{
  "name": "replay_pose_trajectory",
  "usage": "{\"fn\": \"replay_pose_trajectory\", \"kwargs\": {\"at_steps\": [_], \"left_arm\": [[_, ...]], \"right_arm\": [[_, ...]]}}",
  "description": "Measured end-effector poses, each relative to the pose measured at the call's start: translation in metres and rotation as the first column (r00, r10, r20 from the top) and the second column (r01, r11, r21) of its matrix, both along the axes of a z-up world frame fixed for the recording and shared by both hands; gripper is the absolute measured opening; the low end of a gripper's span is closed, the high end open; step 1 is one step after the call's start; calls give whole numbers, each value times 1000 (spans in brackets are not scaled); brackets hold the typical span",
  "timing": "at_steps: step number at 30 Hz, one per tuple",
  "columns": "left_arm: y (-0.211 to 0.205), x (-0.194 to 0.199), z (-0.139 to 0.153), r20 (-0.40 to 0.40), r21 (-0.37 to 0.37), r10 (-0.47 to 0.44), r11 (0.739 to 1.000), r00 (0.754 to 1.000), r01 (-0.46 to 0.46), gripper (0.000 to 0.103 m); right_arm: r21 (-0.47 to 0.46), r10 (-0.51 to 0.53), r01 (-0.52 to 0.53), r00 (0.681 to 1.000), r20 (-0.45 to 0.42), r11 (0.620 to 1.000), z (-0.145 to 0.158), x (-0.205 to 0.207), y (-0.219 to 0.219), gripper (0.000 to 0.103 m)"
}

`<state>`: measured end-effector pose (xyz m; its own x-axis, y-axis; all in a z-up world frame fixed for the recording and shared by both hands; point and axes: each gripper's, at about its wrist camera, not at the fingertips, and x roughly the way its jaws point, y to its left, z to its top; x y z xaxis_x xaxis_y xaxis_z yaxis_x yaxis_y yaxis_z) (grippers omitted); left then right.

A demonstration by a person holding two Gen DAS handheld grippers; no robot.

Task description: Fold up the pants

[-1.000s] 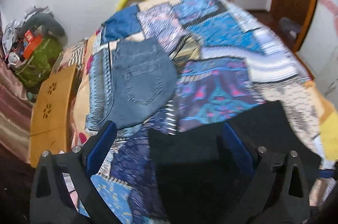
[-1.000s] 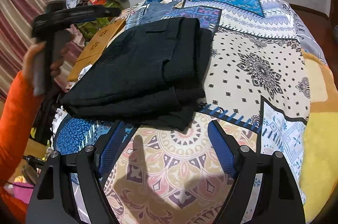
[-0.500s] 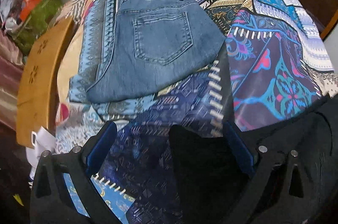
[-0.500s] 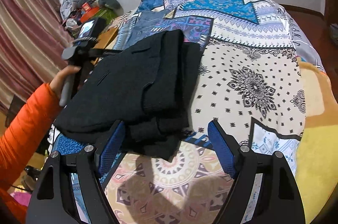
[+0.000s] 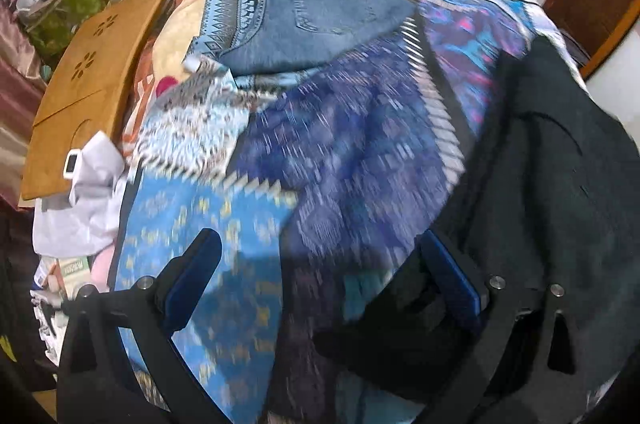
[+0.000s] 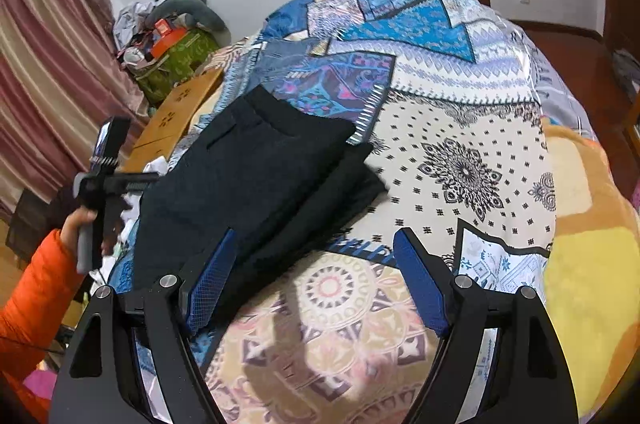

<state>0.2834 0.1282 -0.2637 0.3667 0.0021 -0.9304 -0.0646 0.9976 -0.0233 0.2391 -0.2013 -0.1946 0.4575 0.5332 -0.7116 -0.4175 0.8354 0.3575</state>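
A patchwork bedspread (image 6: 460,128) carries everything: the black pants (image 6: 256,184), already folded into a thick soft stack, lie near its left edge, and folded blue jeans (image 5: 320,12) lie beyond them toward the far left corner. The stack looks limp and fairly heavy, so I would grip it by the doubled fold edge. Both the right gripper (image 6: 316,280) and the left gripper (image 5: 320,276) stand spread wide, grasping nothing; a wooden board (image 5: 92,76) and a white bundle (image 5: 84,208) crowd the left edge.

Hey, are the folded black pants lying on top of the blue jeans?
No, the black pants lie on the bedspread apart from the jeans, which sit farther up the bed with patterned cloth between them.
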Motion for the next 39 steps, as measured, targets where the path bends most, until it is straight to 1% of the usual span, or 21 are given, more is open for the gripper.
{"fn": "replay_pose_trajectory", "kwargs": {"at_steps": [2, 6, 9, 12, 14, 16, 20, 22, 25, 28, 30, 32, 33, 34, 35, 36, 37, 38, 39], "left_arm": [[-9, -20, 7, 10, -14, -28, 999, 1000, 29, 101], [-28, -42, 16, 36, -32, -80, 996, 996, 81, 101], [-38, -50, 25, 57, -36, -132, 990, 990, 134, 101], [-43, -50, 40, 90, -14, -138, 990, 986, 140, 101], [-43, -47, 52, 117, -34, -140, 989, 983, 145, 101], [-45, -43, 62, 142, -37, -134, 989, 981, 141, 101], [-56, -23, 80, 192, -35, -143, 988, 971, 152, 101], [-64, -13, 84, 208, -41, -158, 985, 965, 170, 101], [-81, 6, 85, 234, -41, -207, 974, 950, 223, 101], [-97, 29, 77, 218, -51, -245, 964, 945, 262, 100], [-103, 43, 69, 197, -71, -262, 957, 945, 280, 95], [-108, 54, 60, 171, -86, -254, 959, 952, 271, 86], [-109, 60, 55, 158, -101, -251, 958, 955, 269, 84], [-109, 65, 51, 147, -117, -253, 956, 956, 270, 75], [-110, 70, 47, 132, -133, -256, 953, 958, 273, 65], [-111, 73, 44, 120, -150, -265, 948, 957, 281, 60], [-112, 74, 41, 114, -168, -278, 941, 954, 294, 50], [-113, 75, 40, 117, -176, -285, 937, 951, 303, 49], [-113, 75, 39, 123, -181, -287, 935, 950, 306, 48]], "right_arm": [[-2, 11, -11, 1000, 8, 1000, 4, -4, 5, 79], [-7, 48, -48, 999, 26, 999, 5, -13, 17, 79], [-45, 62, -62, 998, 5, 997, -7, -16, 25, 78], [-94, 58, -60, 998, -22, 994, -22, -17, 26, 79], [-87, 55, -58, 998, -41, 994, -27, -17, 21, 78], [-71, 49, -53, 997, -52, 996, -24, -17, 17, 78], [-94, 44, -44, 999, -3, 995, -9, -9, 16, 78], [-108, 45, -43, 999, 25, 993, -2, 1, 18, 78], [-130, 47, -37, 996, 77, 991, 6, 19, 25, 78], [-149, 50, -36, 995, 92, 988, 5, 43, 34, 78], [-154, 62, -48, 994, 86, 987, 2, 58, 39, 77], [-168, 75, -61, 994, 75, 984, -4, 72, 42, 75], [-173, 87, -74, 994, 68, 982, -8, 79, 44, 71], [-172, 98, -86, 993, 60, 981, -10, 85, 45, 65], [-171, 104, -95, 994, 45, 981, -15, 92, 45, 62], [-173, 103, -97, 994, 27, 980, -21, 99, 45, 55], [-177, 104, -102, 995, 2, 979, -28, 105, 44, 44], [-169, 110, -112, 994, -20, 979, -34, 110, 44, 39], [-161, 112, -115, 993, -30, 980, -38, 112, 42, 38]]}}
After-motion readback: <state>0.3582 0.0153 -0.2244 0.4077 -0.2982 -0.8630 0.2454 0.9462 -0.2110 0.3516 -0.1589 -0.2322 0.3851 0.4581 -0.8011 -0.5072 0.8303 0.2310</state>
